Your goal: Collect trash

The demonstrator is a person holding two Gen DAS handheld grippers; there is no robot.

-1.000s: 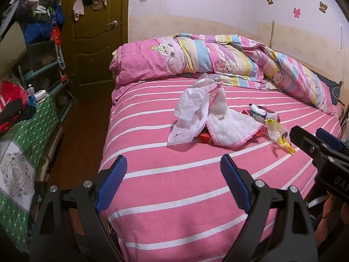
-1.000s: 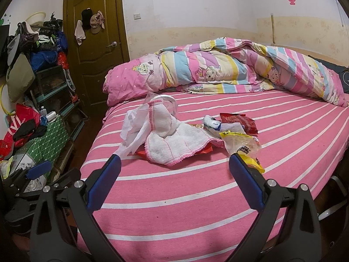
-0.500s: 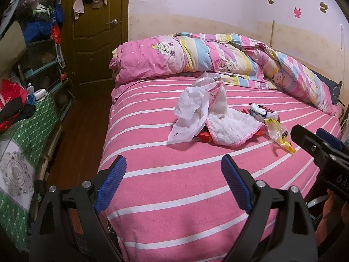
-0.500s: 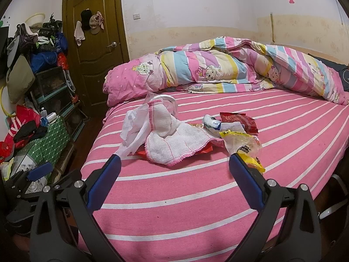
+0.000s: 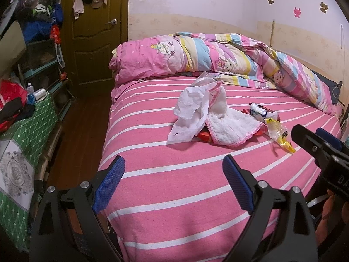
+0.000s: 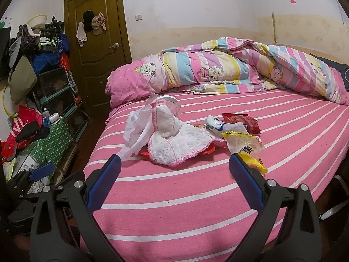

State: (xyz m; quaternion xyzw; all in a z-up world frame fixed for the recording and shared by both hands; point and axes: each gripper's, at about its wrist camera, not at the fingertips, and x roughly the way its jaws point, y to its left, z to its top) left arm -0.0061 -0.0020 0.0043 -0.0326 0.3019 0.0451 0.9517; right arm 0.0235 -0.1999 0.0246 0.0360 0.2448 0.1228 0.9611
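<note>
A heap of trash lies mid-bed on the pink striped sheet (image 5: pixel 174 187): a white plastic bag (image 5: pixel 189 115), a white cloth with pink trim (image 5: pixel 231 128), a red wrapper (image 6: pixel 240 120), a small white-blue packet (image 6: pixel 214 122) and a clear yellow wrapper (image 6: pixel 246 150). My left gripper (image 5: pixel 173 184) is open and empty over the bed's near edge, short of the heap. My right gripper (image 6: pixel 174 183) is open and empty, its right finger just before the yellow wrapper. The right gripper also shows at the right edge of the left wrist view (image 5: pixel 320 144).
A rolled striped quilt (image 6: pixel 218 72) lies along the bed's far side. A brown door (image 6: pixel 98 50) stands at the back left. A green-covered table (image 5: pixel 24 135) and cluttered shelves (image 6: pixel 50 83) line the left wall beside a strip of wooden floor (image 5: pixel 82 126).
Both grippers have drifted very slightly; the view barely shifts. Nothing on the bed has moved.
</note>
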